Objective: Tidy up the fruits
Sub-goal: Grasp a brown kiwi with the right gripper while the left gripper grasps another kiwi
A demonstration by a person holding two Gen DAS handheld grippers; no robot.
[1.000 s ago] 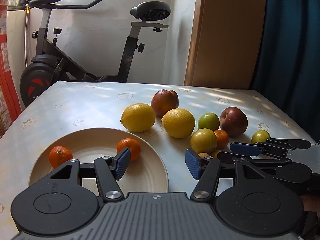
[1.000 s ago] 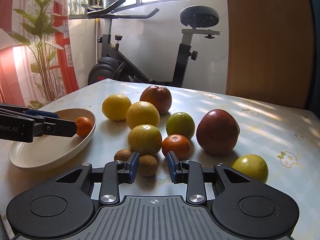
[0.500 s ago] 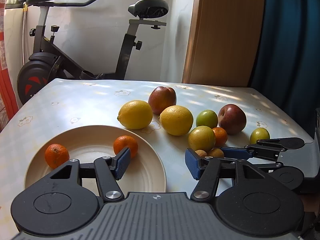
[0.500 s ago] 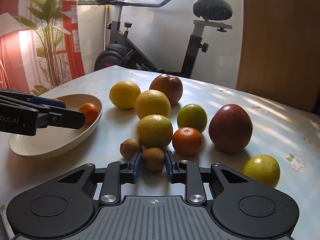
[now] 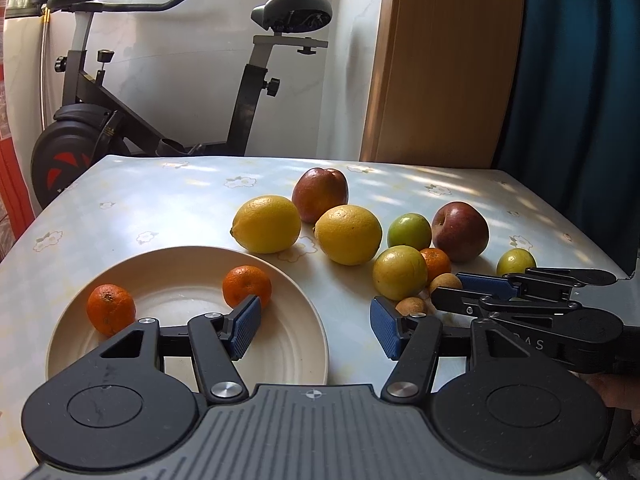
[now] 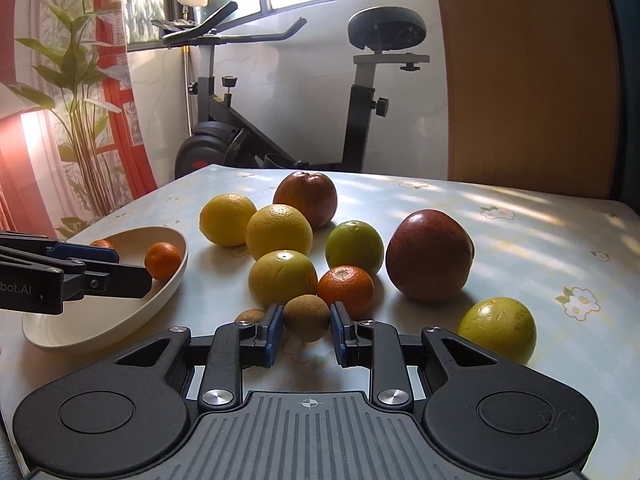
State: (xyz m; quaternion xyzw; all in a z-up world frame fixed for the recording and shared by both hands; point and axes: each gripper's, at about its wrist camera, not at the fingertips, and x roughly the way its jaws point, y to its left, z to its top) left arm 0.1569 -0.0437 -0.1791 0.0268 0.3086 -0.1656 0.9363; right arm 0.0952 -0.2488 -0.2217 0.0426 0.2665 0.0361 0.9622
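Fruits lie in two groups, some on the plate [image 5: 304,344] and the rest loose on the table [image 5: 160,200].

Left wrist view: two mandarins on the plate, one at its left side [image 5: 111,309], one at the far right side [image 5: 247,286]. Loose on the table: two lemons [image 5: 267,224] [image 5: 348,234], two red apples [image 5: 320,194] [image 5: 460,231], one green fruit [image 5: 409,232], two yellow-green fruits [image 5: 399,272] [image 5: 516,262], one further mandarin [image 5: 436,262], and two small brown fruits [image 5: 412,305] [image 5: 445,282]. The left gripper [image 5: 316,330] hangs over the plate's near right rim, jaws about half apart with nothing between them. The right gripper [image 5: 448,294] reaches in from the right at the small brown fruits; a hand [image 5: 608,388] shows behind it.

Right wrist view: the right gripper [image 6: 306,330] has its jaws drawn in on one small brown fruit [image 6: 306,317], both pads against its sides, the fruit clear of the table by its shadow. The second small brown fruit [image 6: 249,315] sits just left of the left pad. Counted beyond: two lemons [image 6: 227,220] [image 6: 279,232], two red apples [image 6: 306,198] [image 6: 429,255], one green fruit [image 6: 354,247], two yellow-green fruits [image 6: 282,278] [image 6: 498,330], one mandarin [image 6: 346,290] touching the nearer yellow-green fruit. The plate [image 6: 100,328] stands at left with two mandarins [image 6: 162,260] [image 6: 102,244], the farther partly hidden by the left gripper [image 6: 128,268]. An exercise bike [image 6: 280,120] stands behind the table.
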